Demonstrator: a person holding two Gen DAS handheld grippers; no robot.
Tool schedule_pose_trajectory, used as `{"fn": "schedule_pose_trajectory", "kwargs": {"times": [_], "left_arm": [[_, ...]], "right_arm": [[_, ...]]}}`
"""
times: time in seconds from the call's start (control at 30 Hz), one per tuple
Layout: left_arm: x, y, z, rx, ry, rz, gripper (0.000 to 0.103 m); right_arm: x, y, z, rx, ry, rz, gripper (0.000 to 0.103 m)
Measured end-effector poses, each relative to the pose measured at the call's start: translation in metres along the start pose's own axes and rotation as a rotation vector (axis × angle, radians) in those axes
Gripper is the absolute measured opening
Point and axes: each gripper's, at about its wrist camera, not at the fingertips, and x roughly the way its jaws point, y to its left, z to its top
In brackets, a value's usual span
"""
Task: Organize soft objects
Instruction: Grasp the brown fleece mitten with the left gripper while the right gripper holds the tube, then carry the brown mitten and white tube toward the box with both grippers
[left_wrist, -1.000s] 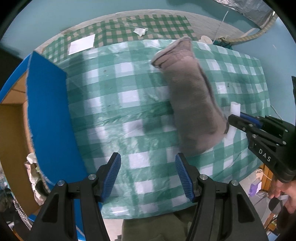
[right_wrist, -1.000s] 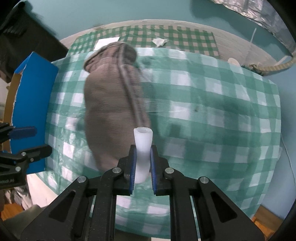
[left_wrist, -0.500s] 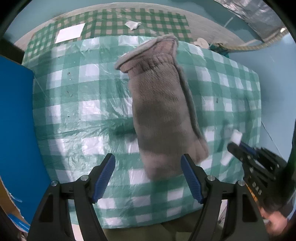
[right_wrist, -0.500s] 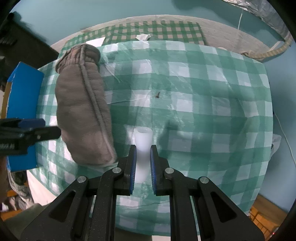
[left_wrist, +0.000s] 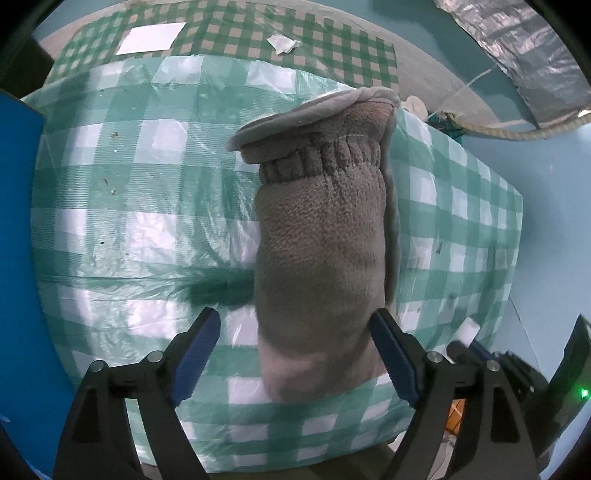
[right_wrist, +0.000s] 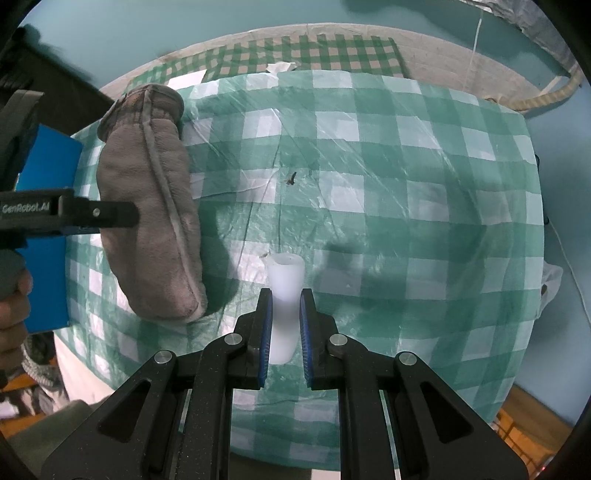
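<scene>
A grey slipper (left_wrist: 325, 258) lies on the green-checked table (left_wrist: 147, 206).

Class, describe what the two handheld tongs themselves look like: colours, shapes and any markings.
Both are matte black with angular, triangular-cutout arms and silver round screw heads. The left tongs and right tongs carry ribbed blue pads on their inner faces. The left body bears white lettering "GenRobot.AI".
</scene>
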Motion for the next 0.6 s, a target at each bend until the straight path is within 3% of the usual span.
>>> {"fn": "schedule_pose_trajectory", "kwargs": {"times": [0.33, 0.6], "left_arm": [[0.016, -0.009, 0.008, -0.007, 0.010, 0.011, 0.081], [0.012, -0.018, 0.006, 0.056, -0.006, -0.022, 0.038]], "right_arm": [[0.000, -0.003, 0.001, 0.010, 0.003, 0.006, 0.012], [-0.003, 0.001, 0.000, 0.017, -0.002, 0.010, 0.012]]}}
